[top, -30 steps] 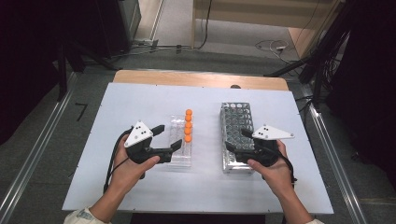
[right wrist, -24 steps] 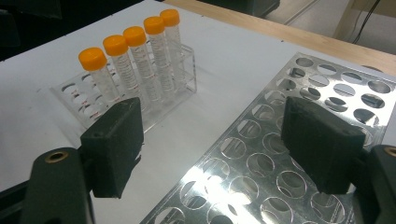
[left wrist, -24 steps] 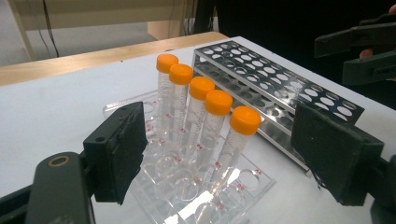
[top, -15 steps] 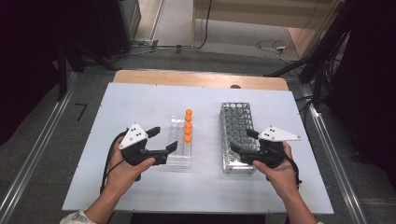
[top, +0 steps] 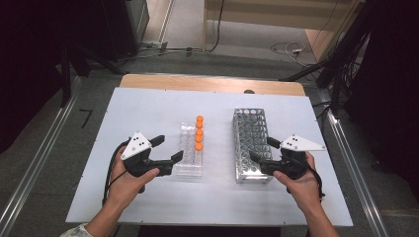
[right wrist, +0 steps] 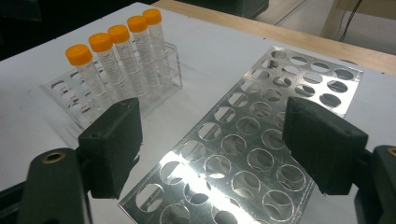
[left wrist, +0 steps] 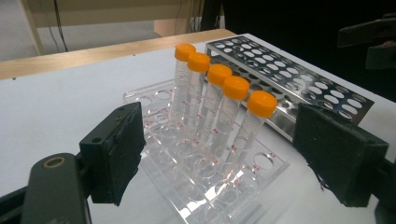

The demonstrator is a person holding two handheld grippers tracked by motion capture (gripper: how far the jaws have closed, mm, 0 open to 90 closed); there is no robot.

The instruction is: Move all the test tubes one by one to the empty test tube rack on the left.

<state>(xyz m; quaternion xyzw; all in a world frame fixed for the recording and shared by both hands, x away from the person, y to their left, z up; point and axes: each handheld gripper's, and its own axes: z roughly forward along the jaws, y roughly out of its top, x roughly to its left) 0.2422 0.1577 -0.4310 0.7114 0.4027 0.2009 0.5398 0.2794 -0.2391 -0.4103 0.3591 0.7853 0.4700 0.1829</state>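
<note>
Fingers of left gripper [left wrist: 219, 154] wide apart, empty, right gripper [right wrist: 215, 149] likewise

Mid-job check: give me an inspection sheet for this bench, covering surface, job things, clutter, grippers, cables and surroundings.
Surface: white table, wooden strip along its far edge.
Job's things: five orange-capped tubes upright in one row of a clear rack; metal rack beside it, holes vacant.
Clutter: nothing seen.
Grippers: left gripper open, facing the clear rack; right gripper open, at the metal rack's near end. Neither holds anything.
Cables: one loops from the left gripper.
Surroundings: grey floor, loose wires beyond the table.
</note>
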